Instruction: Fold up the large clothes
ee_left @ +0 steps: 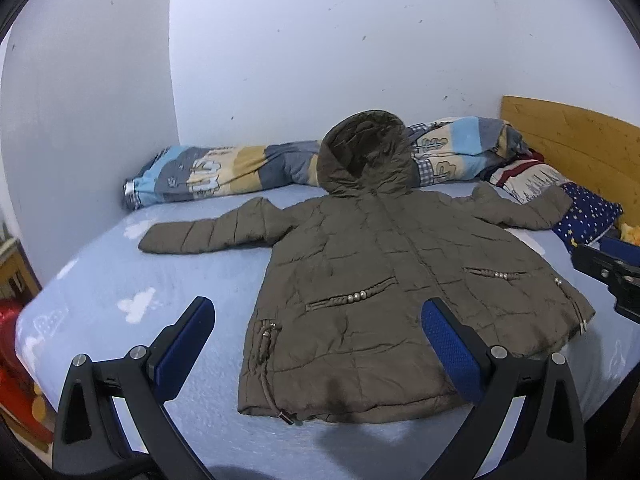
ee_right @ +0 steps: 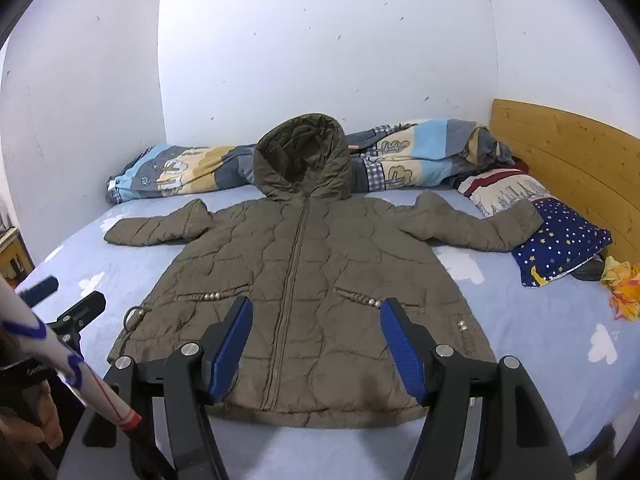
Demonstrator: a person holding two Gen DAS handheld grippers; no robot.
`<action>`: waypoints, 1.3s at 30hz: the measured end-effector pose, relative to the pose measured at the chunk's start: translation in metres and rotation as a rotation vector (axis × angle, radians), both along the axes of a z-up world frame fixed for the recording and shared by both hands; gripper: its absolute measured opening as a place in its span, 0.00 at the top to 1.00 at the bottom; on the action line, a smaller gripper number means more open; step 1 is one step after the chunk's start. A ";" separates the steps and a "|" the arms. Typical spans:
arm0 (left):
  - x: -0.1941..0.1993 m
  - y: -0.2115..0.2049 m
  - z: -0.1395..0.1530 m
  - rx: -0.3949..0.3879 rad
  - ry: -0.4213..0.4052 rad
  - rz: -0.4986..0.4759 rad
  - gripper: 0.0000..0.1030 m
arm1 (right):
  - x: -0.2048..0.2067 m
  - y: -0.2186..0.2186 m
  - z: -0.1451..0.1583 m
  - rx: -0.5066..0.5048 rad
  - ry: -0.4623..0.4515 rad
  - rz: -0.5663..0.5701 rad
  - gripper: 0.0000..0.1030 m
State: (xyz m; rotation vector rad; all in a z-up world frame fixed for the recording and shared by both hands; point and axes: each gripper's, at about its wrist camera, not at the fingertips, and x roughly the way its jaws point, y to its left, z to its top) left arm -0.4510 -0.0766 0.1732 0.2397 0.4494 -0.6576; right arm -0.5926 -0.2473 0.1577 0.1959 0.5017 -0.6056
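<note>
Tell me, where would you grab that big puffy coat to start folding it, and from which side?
Probably a sleeve cuff. The coat lies flat, front up and zipped, both sleeves spread wide on the bed. The left sleeve's cuff rests free on bare sheet, so the open left hand-held gripper could come from the outer side and pinch it, then carry it across the chest. The right cuff rests against a starry pillow.
</note>
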 end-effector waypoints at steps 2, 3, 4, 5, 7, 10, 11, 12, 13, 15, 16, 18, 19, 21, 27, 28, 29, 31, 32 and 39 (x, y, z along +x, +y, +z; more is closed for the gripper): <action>-0.003 0.000 0.001 0.001 0.004 0.000 0.00 | -0.002 0.002 0.000 -0.005 0.001 -0.005 0.31; -0.003 0.001 0.002 -0.001 0.008 0.001 0.00 | -0.003 0.002 0.000 -0.009 0.003 -0.012 0.31; -0.002 0.000 0.002 -0.001 0.011 0.003 0.00 | -0.003 0.003 0.000 -0.012 0.007 -0.020 0.31; -0.002 0.000 0.003 0.001 0.014 0.007 0.00 | -0.004 0.002 0.000 -0.012 0.010 -0.026 0.31; -0.001 0.000 0.005 -0.006 0.025 0.011 0.00 | -0.003 0.003 -0.001 -0.016 0.019 -0.042 0.30; 0.002 -0.002 0.006 -0.025 0.040 0.013 0.00 | -0.004 0.000 -0.003 -0.018 0.029 -0.061 0.30; 0.001 -0.003 0.006 -0.028 0.042 0.012 0.00 | -0.004 -0.002 -0.004 -0.015 0.033 -0.065 0.29; 0.002 -0.005 0.004 -0.031 0.053 0.010 0.00 | -0.005 -0.004 -0.004 -0.015 0.037 -0.070 0.29; 0.003 -0.007 0.002 -0.029 0.067 0.002 0.00 | -0.005 -0.005 -0.005 -0.016 0.044 -0.077 0.29; 0.004 -0.013 0.001 -0.028 0.087 -0.013 0.00 | -0.006 -0.008 -0.007 -0.017 0.059 -0.084 0.28; 0.005 -0.015 0.001 -0.030 0.083 -0.016 0.00 | -0.005 -0.009 -0.008 -0.021 0.071 -0.090 0.28; 0.005 -0.022 0.001 -0.024 0.081 -0.028 0.00 | -0.005 -0.012 -0.009 -0.027 0.093 -0.104 0.28; 0.007 -0.026 0.001 -0.019 0.084 -0.034 0.00 | -0.005 -0.015 -0.008 -0.019 0.098 -0.113 0.28; 0.012 -0.034 0.005 -0.016 0.088 -0.044 0.00 | -0.006 -0.020 -0.003 -0.017 0.084 -0.117 0.28; 0.056 -0.077 0.023 -0.006 0.104 -0.053 0.00 | -0.004 -0.072 0.004 -0.005 0.076 -0.106 0.23; 0.067 -0.091 0.022 0.012 0.110 -0.054 0.00 | -0.007 -0.089 0.007 0.024 0.063 -0.109 0.23; 0.075 -0.100 0.020 0.022 0.113 -0.053 0.00 | -0.011 -0.111 0.011 0.055 0.049 -0.116 0.23; 0.099 -0.130 0.005 0.056 0.132 -0.044 0.00 | -0.020 -0.157 0.015 0.113 0.031 -0.153 0.23; 0.109 -0.141 -0.004 0.075 0.151 -0.041 0.00 | -0.025 -0.182 0.015 0.149 0.030 -0.171 0.23; 0.167 -0.176 -0.059 0.128 0.342 -0.015 0.00 | -0.068 -0.346 -0.006 0.361 -0.028 -0.330 0.23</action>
